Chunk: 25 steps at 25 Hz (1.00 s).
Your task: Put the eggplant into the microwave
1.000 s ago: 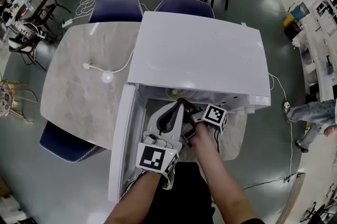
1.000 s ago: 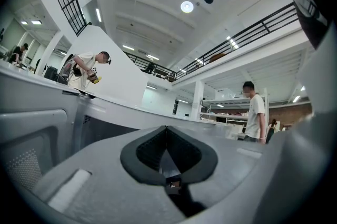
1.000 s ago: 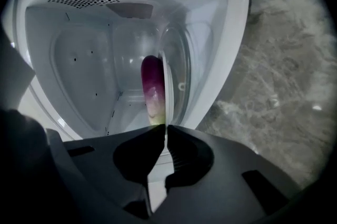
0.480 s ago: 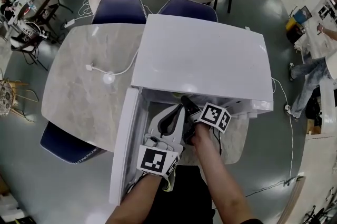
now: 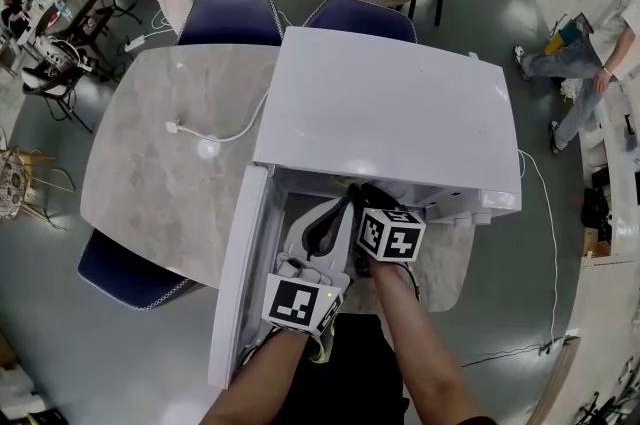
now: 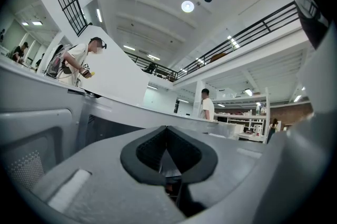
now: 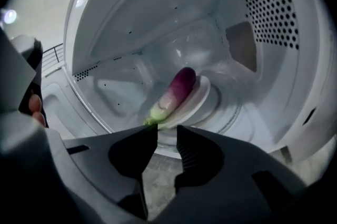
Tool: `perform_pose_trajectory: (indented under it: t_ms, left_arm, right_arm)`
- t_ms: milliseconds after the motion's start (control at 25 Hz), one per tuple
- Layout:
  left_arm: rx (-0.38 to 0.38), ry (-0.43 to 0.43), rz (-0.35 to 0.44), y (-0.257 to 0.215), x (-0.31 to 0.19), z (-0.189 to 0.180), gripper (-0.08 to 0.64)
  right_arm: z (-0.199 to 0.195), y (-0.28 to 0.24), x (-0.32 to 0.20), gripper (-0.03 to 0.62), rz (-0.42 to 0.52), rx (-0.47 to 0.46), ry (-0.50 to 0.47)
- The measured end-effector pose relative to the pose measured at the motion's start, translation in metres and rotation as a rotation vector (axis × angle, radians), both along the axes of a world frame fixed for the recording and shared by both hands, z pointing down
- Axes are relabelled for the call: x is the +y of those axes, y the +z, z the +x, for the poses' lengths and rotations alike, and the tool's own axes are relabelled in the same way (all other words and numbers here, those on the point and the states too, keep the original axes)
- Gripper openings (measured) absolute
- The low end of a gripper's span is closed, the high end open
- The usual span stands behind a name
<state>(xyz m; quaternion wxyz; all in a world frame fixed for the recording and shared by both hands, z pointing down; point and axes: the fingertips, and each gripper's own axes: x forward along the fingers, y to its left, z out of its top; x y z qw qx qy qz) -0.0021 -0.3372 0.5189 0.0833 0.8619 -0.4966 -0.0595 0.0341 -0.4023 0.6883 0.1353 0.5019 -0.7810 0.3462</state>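
Your left gripper [image 6: 166,136] sits beside the open microwave door [image 5: 235,283], jaws pressed together, nothing in them as far as I can see. Your right gripper [image 7: 166,132] is at the microwave [image 5: 390,103] mouth, jaws opening and empty. The eggplant [image 7: 176,92] lies on the turntable plate [image 7: 204,92] inside.

Right gripper [image 7: 167,136] rolled, cube face up; jaws opening, eggplant [image 7: 176,91] free inside microwave [image 5: 380,103].
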Motion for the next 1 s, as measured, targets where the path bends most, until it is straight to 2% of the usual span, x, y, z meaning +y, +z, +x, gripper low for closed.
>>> perform_pose_trajectory:
  t_ms: [120, 200, 320, 400, 480, 720, 1000]
  left_arm:
    - [-0.001, -0.001, -0.001, 0.0, 0.0, 0.0, 0.009]
    - [-0.001, -0.002, -0.005, 0.0, 0.001, 0.0, 0.009]
    - [0.002, -0.002, -0.015, -0.001, 0.003, 0.002, 0.009]
    - [0.004, -0.003, -0.022, -0.002, 0.005, 0.003, 0.009]
    - [0.004, -0.002, -0.033, -0.004, 0.008, 0.004, 0.009]
    - [0.005, 0.009, -0.074, -0.019, 0.028, 0.01, 0.009]
    - [0.02, 0.058, -0.08, -0.063, 0.065, 0.023, 0.009]
  right_arm:
    - [0.004, -0.004, 0.002, 0.101, 0.042, 0.12, -0.03]
    - [0.005, -0.009, 0.004, 0.101, 0.065, 0.153, -0.038]
    - [0.006, -0.017, 0.009, 0.095, 0.082, 0.131, -0.033]
    - [0.006, -0.026, 0.015, 0.035, 0.096, 0.111, -0.034]
    - [0.005, -0.038, 0.022, 0.003, 0.113, 0.096, -0.04]
    - [0.012, -0.085, 0.05, 0.003, 0.15, 0.053, -0.055]
    - [0.017, -0.147, 0.086, 0.003, 0.204, 0.015, -0.047]
